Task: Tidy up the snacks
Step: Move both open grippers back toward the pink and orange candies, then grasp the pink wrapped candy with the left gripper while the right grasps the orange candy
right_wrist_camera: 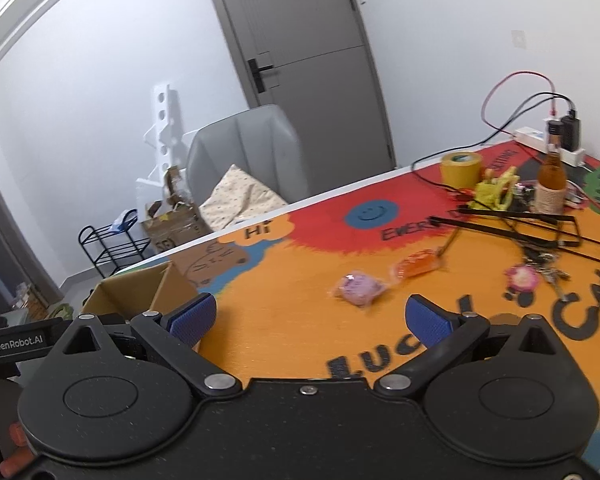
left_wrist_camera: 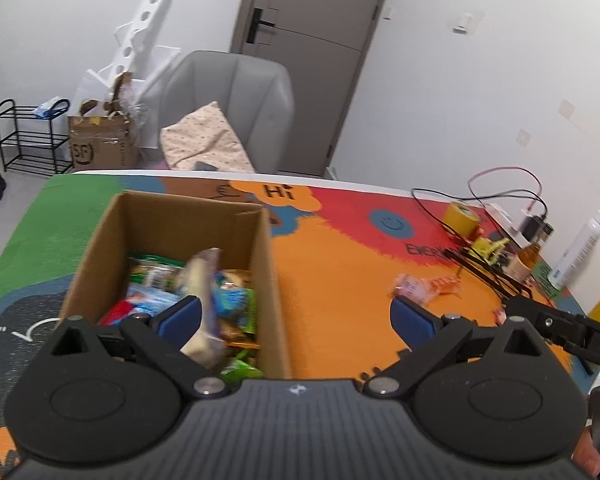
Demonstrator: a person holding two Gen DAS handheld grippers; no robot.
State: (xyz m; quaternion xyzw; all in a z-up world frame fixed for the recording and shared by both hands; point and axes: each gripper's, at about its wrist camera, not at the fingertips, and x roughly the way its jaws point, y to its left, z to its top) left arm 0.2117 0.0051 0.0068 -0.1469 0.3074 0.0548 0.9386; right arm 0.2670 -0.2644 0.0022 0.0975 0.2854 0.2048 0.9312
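Note:
An open cardboard box (left_wrist_camera: pixel 99 248) stands on the colourful mat and holds several snack packets. My left gripper (left_wrist_camera: pixel 295 318) hangs open above the box's right wall. A beige packet (left_wrist_camera: pixel 201 300), blurred, stands in the box just beside the left finger without being pinched. A purple snack packet (right_wrist_camera: pixel 358 288) and an orange one (right_wrist_camera: pixel 416 264) lie loose on the orange part of the mat. My right gripper (right_wrist_camera: pixel 310 320) is open and empty, a little short of the purple packet. The box's corner (right_wrist_camera: pixel 139 292) shows to its left.
At the right of the table are a yellow tape roll (right_wrist_camera: pixel 460 168), a brown bottle (right_wrist_camera: pixel 552 184), black straps and cables (right_wrist_camera: pixel 520 224), keys with a pink charm (right_wrist_camera: pixel 522 278) and a power strip (right_wrist_camera: pixel 540 138). Behind the table is a grey chair (left_wrist_camera: pixel 235 100) with a cushion.

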